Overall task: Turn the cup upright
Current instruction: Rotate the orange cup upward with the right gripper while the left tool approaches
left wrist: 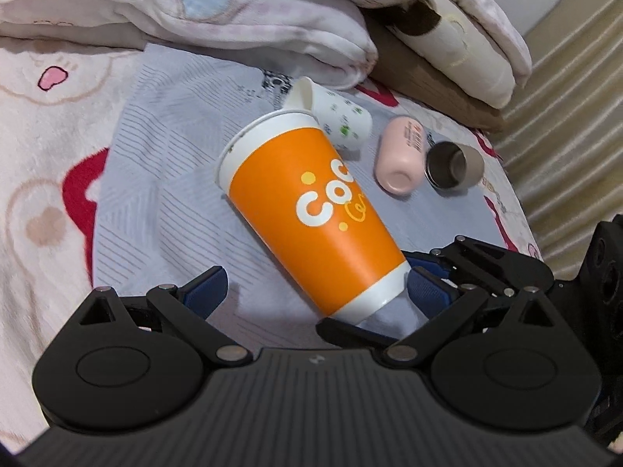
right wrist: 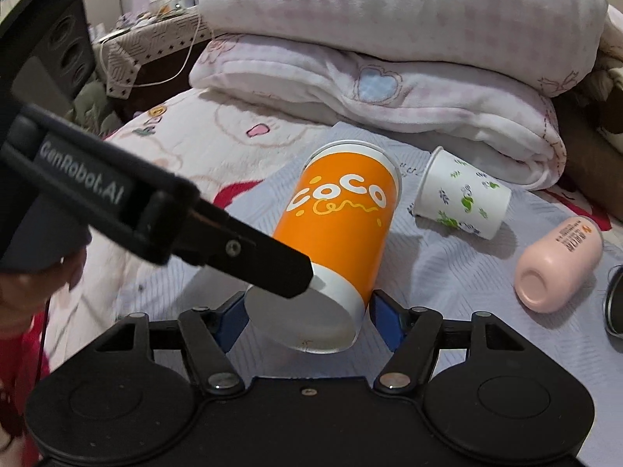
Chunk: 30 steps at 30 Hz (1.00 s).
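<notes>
A tall orange paper cup (left wrist: 315,210) with white "COCO" lettering lies on its side on a grey striped cloth (left wrist: 163,210), rim pointing away. In the right wrist view the cup (right wrist: 342,222) has its white base between my right gripper's (right wrist: 307,319) blue pads, one pad (right wrist: 383,317) on each side of the base; the jaws look closed on it. My left gripper (left wrist: 315,288) is open, its blue pads (left wrist: 206,288) spread either side of the cup's base, and its finger crosses the right wrist view (right wrist: 268,264) over the base.
A small white paper cup with green print (right wrist: 463,198), a pink bottle (right wrist: 557,264) and a grey metal-lined cup (left wrist: 453,165) lie on the cloth to the right. Folded pink blankets (right wrist: 389,78) are stacked behind. The bed edge (left wrist: 521,210) is at the right.
</notes>
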Each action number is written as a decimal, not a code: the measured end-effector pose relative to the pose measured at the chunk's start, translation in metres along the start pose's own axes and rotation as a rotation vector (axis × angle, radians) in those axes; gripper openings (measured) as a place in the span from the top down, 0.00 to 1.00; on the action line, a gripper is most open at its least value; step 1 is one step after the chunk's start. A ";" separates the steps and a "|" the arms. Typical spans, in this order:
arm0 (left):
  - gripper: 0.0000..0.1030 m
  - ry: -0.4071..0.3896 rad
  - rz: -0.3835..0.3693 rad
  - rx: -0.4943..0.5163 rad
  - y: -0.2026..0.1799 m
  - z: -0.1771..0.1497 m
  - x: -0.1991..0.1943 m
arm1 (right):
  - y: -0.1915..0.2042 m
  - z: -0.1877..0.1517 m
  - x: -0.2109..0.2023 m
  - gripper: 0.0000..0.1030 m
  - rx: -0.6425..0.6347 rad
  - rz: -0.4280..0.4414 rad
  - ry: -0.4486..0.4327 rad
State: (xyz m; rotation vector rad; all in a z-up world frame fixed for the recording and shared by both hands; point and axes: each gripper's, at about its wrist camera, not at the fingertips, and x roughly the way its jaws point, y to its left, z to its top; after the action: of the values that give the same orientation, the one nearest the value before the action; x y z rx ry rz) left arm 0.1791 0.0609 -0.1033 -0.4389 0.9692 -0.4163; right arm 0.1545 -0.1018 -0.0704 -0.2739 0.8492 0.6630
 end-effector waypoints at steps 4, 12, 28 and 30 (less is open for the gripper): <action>0.03 0.016 -0.041 -0.017 -0.009 -0.007 -0.002 | -0.009 -0.014 -0.014 0.30 0.002 -0.009 0.006; 0.03 0.049 -0.087 -0.037 -0.056 -0.003 0.011 | -0.030 -0.045 -0.030 0.31 0.065 -0.029 -0.003; 0.03 0.129 -0.096 -0.074 -0.068 -0.016 0.066 | -0.071 -0.071 -0.037 0.15 0.144 -0.072 0.082; 0.03 0.135 -0.155 -0.111 -0.064 -0.013 0.062 | -0.073 -0.065 -0.040 0.09 0.128 -0.053 0.091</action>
State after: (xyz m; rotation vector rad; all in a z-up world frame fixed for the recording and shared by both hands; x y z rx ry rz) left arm 0.1899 -0.0273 -0.1191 -0.5946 1.0970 -0.5389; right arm 0.1429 -0.2061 -0.0834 -0.2120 0.9641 0.5474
